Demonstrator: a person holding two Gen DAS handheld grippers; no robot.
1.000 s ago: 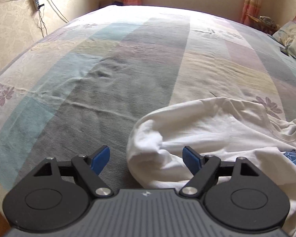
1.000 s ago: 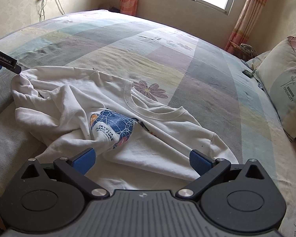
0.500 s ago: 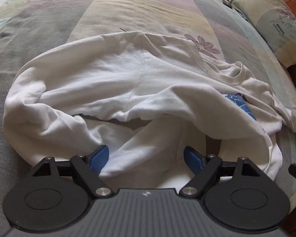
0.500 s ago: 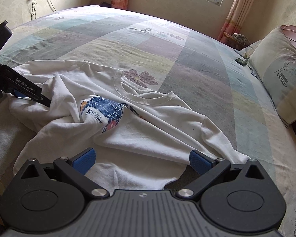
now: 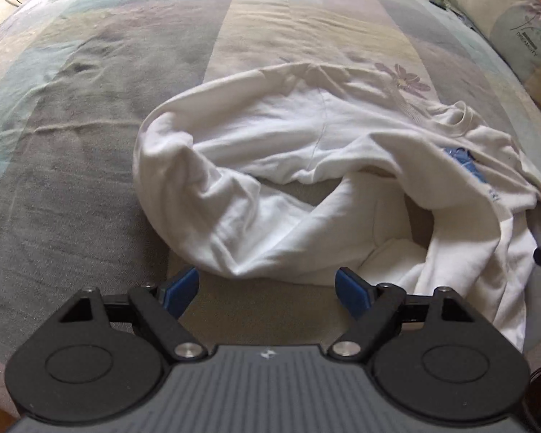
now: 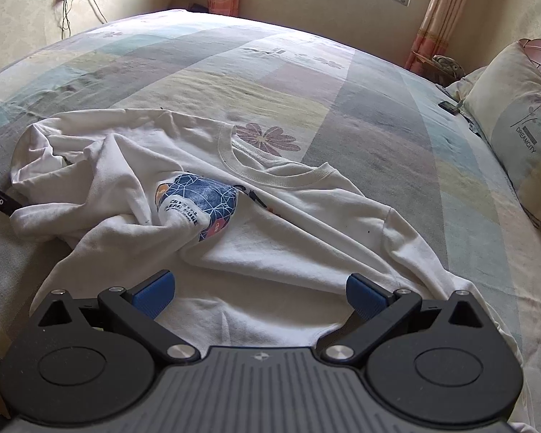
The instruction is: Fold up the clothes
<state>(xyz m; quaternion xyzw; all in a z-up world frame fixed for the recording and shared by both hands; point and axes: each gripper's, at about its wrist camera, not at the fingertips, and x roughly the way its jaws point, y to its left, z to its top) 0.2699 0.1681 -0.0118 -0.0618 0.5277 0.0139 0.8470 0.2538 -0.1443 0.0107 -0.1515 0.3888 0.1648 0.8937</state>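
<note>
The left tool (image 5: 267, 288) stands wide with nothing between its blue pads, hanging over bare bedsheet just short of the rumpled near edge of the white sweatshirt (image 5: 306, 166). The right tool (image 6: 259, 294) is wide too, empty, poised above the sweatshirt's (image 6: 270, 252) lower body. The sweatshirt lies crumpled on the bed (image 6: 234, 72), collar toward the far side, its blue printed patch (image 6: 198, 202) bunched in a fold. A pillow (image 6: 515, 126) rests at the bed's right edge.
</note>
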